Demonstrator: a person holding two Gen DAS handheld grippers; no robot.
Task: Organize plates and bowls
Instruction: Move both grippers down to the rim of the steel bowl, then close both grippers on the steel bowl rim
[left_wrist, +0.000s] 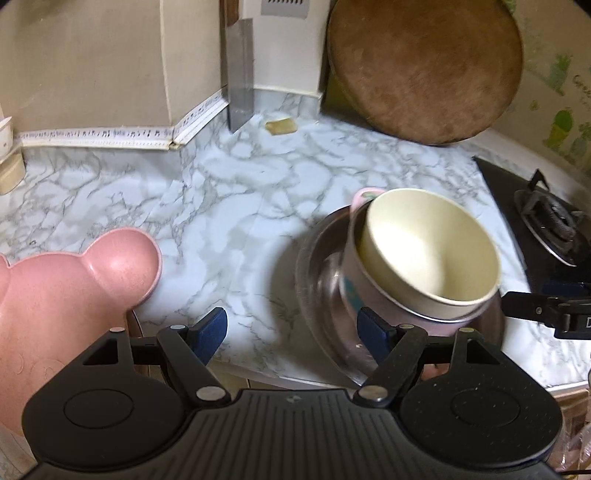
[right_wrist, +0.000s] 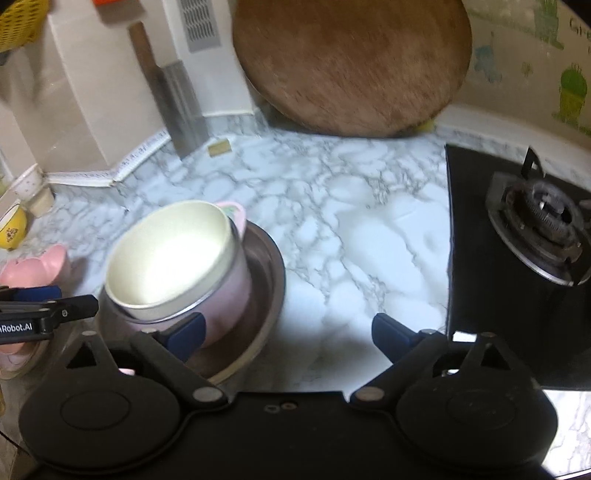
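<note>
A cream bowl (left_wrist: 430, 251) sits tilted inside a pink handled cup (left_wrist: 354, 280), which rests in a steel plate (left_wrist: 321, 295) on the marble counter. The same stack shows in the right wrist view: the cream bowl (right_wrist: 170, 254), the pink cup (right_wrist: 232, 299), the steel plate (right_wrist: 266, 288). A pink bear-shaped plate (left_wrist: 66, 291) lies at the left, also in the right wrist view (right_wrist: 37, 266). My left gripper (left_wrist: 291, 332) is open and empty, just left of the stack. My right gripper (right_wrist: 288, 336) is open and empty, its left finger beside the cup.
A round wooden cutting board (left_wrist: 424, 66) leans on the back wall. A cleaver (left_wrist: 240, 74) stands beside it. A black gas stove (right_wrist: 524, 236) is at the right. A yellow bowl (right_wrist: 11, 225) and small cups (right_wrist: 31, 188) stand far left.
</note>
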